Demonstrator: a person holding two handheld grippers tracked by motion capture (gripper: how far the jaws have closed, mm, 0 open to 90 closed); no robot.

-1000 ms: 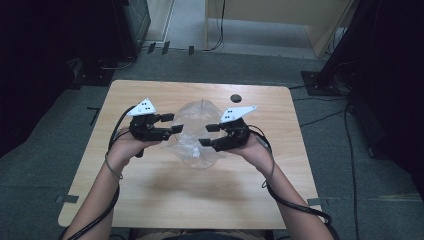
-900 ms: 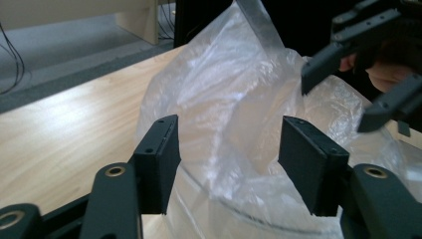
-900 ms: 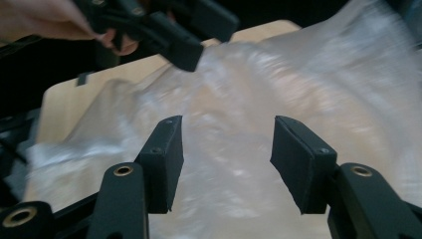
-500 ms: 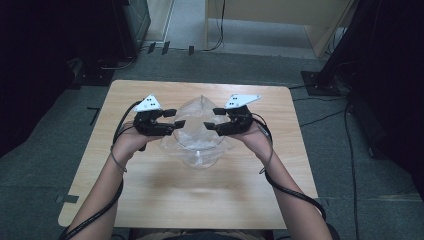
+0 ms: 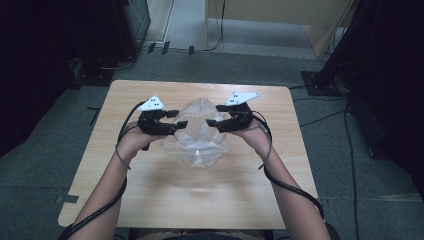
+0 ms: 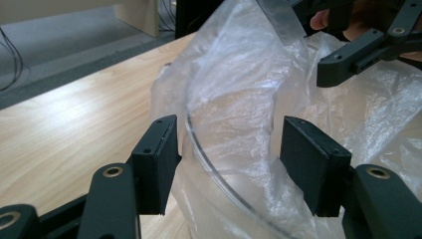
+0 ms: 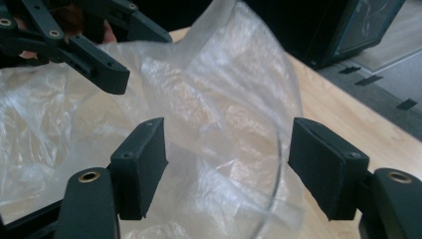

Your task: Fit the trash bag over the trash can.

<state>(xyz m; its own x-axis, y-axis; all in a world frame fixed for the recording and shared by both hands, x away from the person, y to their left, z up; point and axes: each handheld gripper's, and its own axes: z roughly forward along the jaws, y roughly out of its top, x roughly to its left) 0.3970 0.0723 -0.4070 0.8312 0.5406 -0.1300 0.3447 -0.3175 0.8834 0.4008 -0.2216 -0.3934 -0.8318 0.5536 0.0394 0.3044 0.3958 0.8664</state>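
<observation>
I have both grippers — left gripper, right gripper — agape around the plastic bag mid-desk, right's jaws just widened; gripping remains.

Light wooden desk, rounded corners, on grey carpet floor. Dark tape marks on floor beyond desk's far edge, one by near left corner. Pale wooden furniture at far side. Black stand base at right, black cabinet far left, cables trailing over floor right of desk
</observation>
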